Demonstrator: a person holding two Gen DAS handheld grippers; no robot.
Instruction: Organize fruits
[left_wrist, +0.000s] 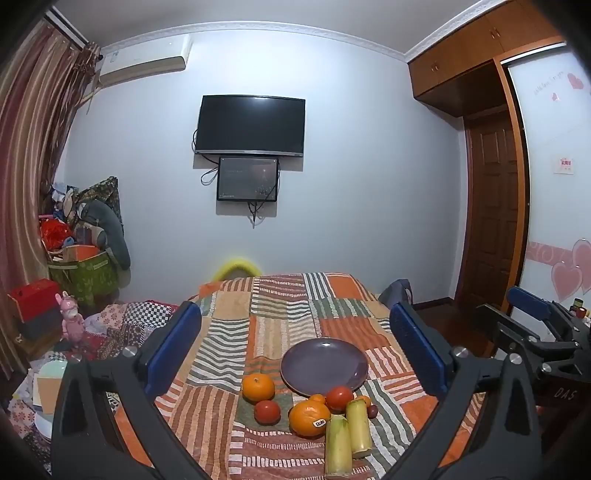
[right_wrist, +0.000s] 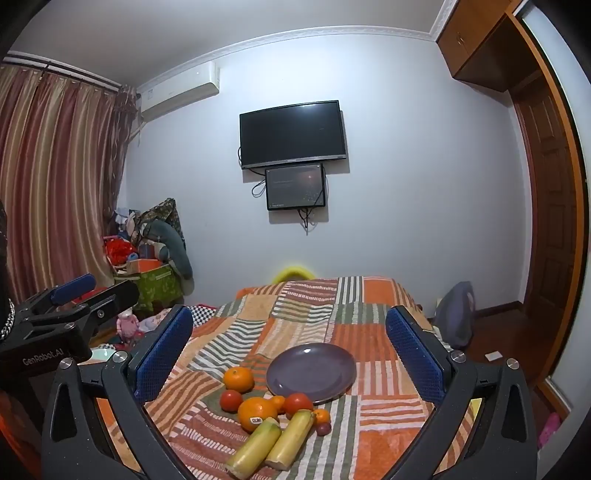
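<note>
An empty purple plate (left_wrist: 324, 365) (right_wrist: 311, 371) lies on a striped patchwork cloth. In front of it lie two oranges, one plain (left_wrist: 258, 386) (right_wrist: 238, 379) and one with a sticker (left_wrist: 308, 418) (right_wrist: 257, 412), two tomatoes (left_wrist: 266, 411) (left_wrist: 339, 398), small tangerines (right_wrist: 321, 415), a small dark fruit (right_wrist: 323, 428) and two yellow-green cane pieces (left_wrist: 337, 445) (right_wrist: 290, 437). My left gripper (left_wrist: 295, 347) is open and empty, held above the fruit. My right gripper (right_wrist: 290, 350) is open and empty, also above it.
The cloth covers a table (left_wrist: 284, 295) whose far edge faces a white wall with a TV (left_wrist: 250, 125). Boxes and toys (left_wrist: 81, 258) pile at the left by curtains. A wooden door and wardrobe (left_wrist: 495, 206) stand at the right. A bag (right_wrist: 456, 314) sits on the floor.
</note>
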